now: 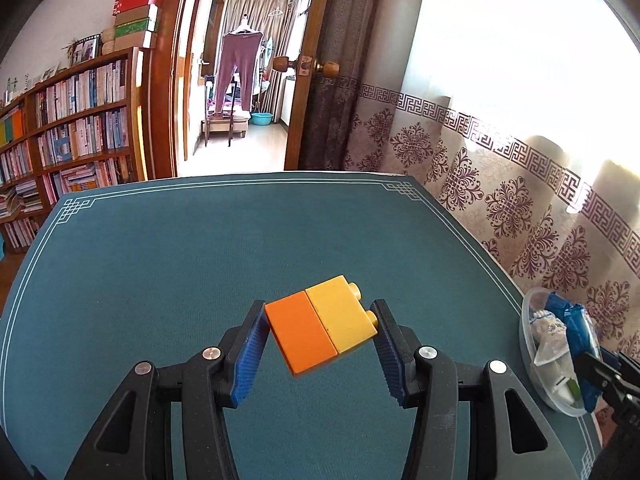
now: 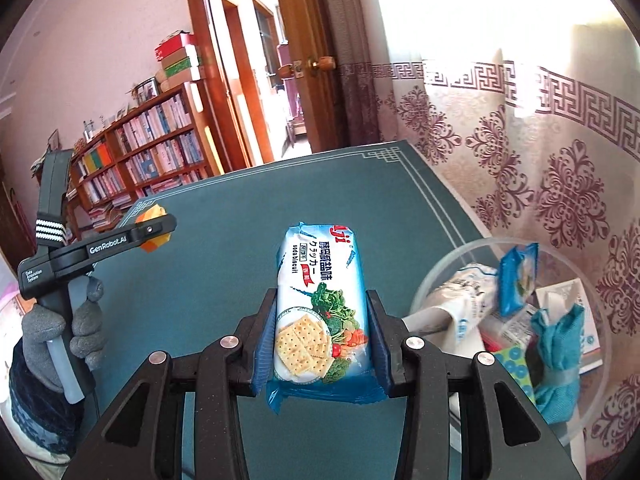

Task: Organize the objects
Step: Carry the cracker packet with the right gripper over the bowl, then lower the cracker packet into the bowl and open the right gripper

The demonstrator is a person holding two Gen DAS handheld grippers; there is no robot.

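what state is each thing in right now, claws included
left claw: shut on blocks
blocks: orange and yellow joined, tilted, held above the mat
right claw: shut on biscuits
biscuits: sealed pack, held lengthwise between the pads
bowl: clear, upright on the mat, part filled with packets
door: open

The cracker packet (image 2: pixel 322 312) carries the clearest print — "soda biscuit" in small Latin letters beside larger Chinese characters and a line of Japanese katakana, with a red brand mark at its far end cut off to "ji". The left gripper (image 2: pixel 154 232) reads "GenRobot.AI" in white along its arm — and "Data Acquisition System" in smaller type on its body.
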